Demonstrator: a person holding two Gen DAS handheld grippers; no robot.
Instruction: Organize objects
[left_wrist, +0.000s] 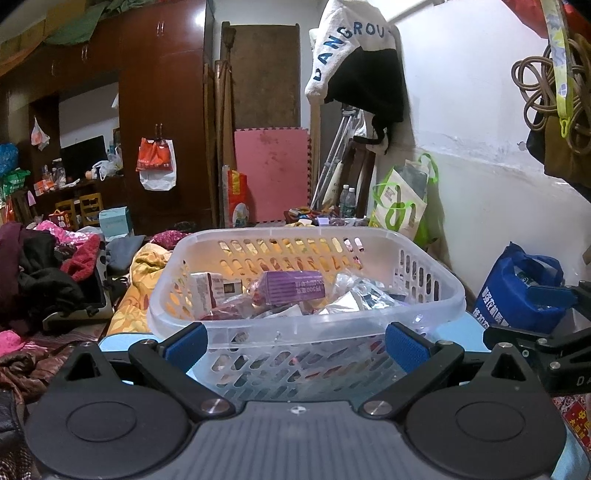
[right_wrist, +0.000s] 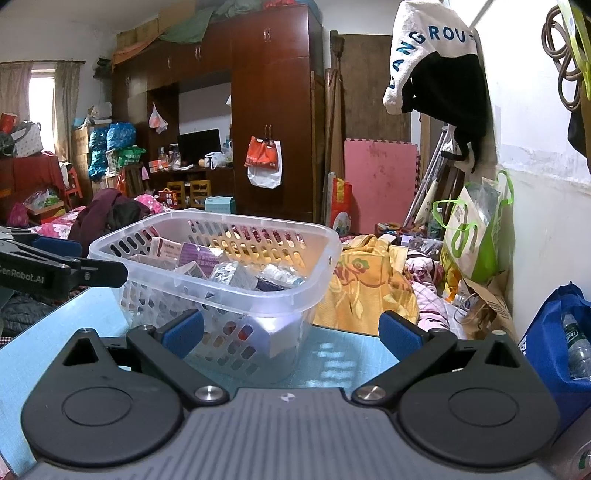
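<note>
A clear plastic basket (left_wrist: 306, 317) with slotted walls stands on a light blue tabletop (right_wrist: 332, 354). Inside lie a purple box (left_wrist: 295, 287), a white and pink box (left_wrist: 205, 291) and several foil packets (left_wrist: 362, 295). My left gripper (left_wrist: 297, 345) is open right in front of the basket's near wall, nothing between its blue pads. In the right wrist view the same basket (right_wrist: 221, 280) sits ahead and to the left. My right gripper (right_wrist: 291, 332) is open and holds nothing, level with the basket's right corner. The left gripper (right_wrist: 55, 262) shows at the left edge there.
A blue bag (left_wrist: 517, 295) holding a bottle stands at the table's right side. Beyond the table lie a yellow flowered blanket (right_wrist: 362, 284) and piled clothes (left_wrist: 44, 273). A green and white bag (right_wrist: 472, 229) leans on the white wall. Dark wardrobes (right_wrist: 273, 110) fill the back.
</note>
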